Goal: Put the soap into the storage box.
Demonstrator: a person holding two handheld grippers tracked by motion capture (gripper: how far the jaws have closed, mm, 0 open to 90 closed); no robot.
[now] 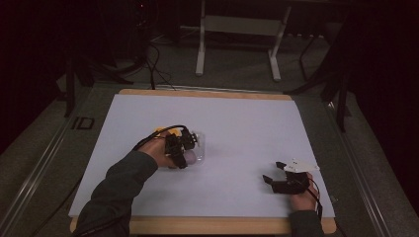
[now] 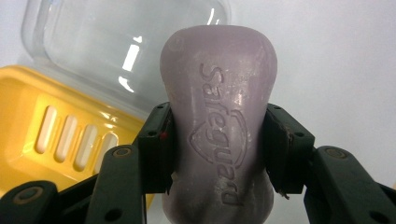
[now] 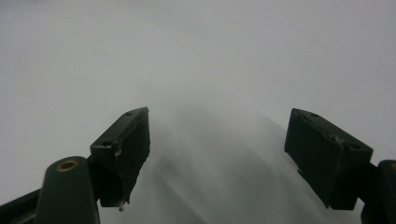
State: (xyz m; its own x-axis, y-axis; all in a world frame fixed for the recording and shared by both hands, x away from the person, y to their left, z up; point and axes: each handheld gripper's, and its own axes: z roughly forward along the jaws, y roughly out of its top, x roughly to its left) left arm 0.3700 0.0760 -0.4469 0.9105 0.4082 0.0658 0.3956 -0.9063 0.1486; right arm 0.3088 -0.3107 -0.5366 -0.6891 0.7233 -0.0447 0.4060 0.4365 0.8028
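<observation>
Step in hand: carried a lilac soap bar [image 2: 218, 126], judged bound for the yellow soap box [image 2: 56, 135].
Left gripper [image 2: 218, 154]: clamped on the bar's waist, one pad on each flank, embossed face up.
Soap box: open, just left of and beyond the jaws; slotted tray bare, clear lid [image 2: 121, 42] tipped back behind it.
Right gripper [image 3: 217, 149]: jaws wide apart, nothing between, rested over the white table [image 1: 237, 128], well apart from the soap.
Next move: likely called for lining up over the tray, lowering flat, then releasing.
</observation>
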